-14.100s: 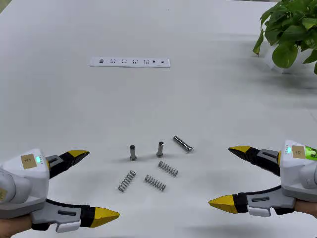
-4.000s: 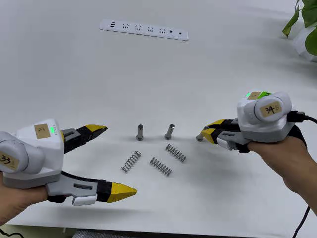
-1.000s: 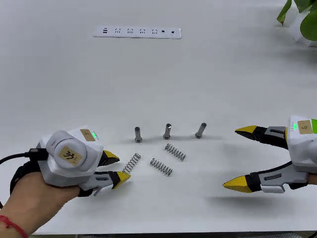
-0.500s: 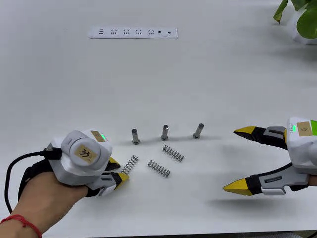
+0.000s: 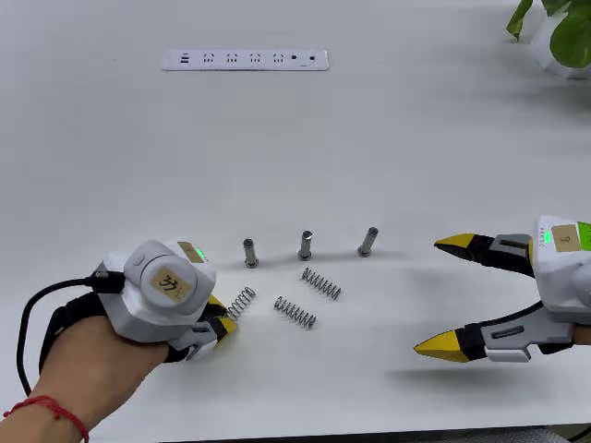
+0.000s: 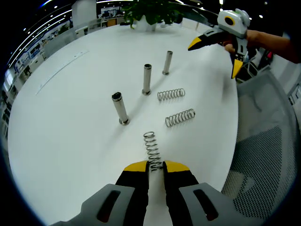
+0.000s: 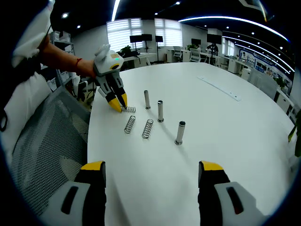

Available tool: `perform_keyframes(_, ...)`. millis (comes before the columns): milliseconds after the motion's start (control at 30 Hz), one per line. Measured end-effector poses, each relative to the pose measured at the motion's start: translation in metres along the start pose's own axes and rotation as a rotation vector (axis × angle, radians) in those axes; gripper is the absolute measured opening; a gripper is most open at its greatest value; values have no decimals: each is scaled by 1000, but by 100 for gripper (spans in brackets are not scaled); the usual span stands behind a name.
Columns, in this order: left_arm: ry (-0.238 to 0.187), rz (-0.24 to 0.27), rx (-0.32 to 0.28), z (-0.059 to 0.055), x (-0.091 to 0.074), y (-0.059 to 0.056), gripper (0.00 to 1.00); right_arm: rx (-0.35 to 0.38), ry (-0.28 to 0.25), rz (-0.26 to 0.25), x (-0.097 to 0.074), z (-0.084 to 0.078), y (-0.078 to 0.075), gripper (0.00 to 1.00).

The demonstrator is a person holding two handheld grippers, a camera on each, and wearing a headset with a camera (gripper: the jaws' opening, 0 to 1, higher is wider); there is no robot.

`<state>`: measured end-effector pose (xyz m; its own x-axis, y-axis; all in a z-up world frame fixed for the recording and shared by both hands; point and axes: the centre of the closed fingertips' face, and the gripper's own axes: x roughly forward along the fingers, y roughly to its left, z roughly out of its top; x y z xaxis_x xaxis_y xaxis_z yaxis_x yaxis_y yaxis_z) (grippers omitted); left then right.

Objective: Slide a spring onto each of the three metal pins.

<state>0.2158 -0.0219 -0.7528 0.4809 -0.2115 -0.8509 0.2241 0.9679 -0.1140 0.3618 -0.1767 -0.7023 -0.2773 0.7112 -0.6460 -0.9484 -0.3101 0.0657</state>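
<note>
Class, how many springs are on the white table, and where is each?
3: the left spring sits between the left gripper tips; the middle spring and right spring lie free.

The left tongs cover the near end of one spring.

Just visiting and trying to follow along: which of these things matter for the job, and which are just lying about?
In the job: three pins; left spring, pinched by the left gripper; two other springs; right gripper, open.
Lying about: power strip; potted plant.
</note>
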Motion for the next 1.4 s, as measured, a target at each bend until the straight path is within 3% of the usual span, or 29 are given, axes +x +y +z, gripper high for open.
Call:
perform_keyframes(767, -32, -28, -22, 0, -5, -6, 10, 3, 2, -1, -1, 3, 6, 81)
perform_keyframes(1400, -93, -42, -45, 1, -18, -8, 10, -11, -18, 6, 0, 19, 13, 79)
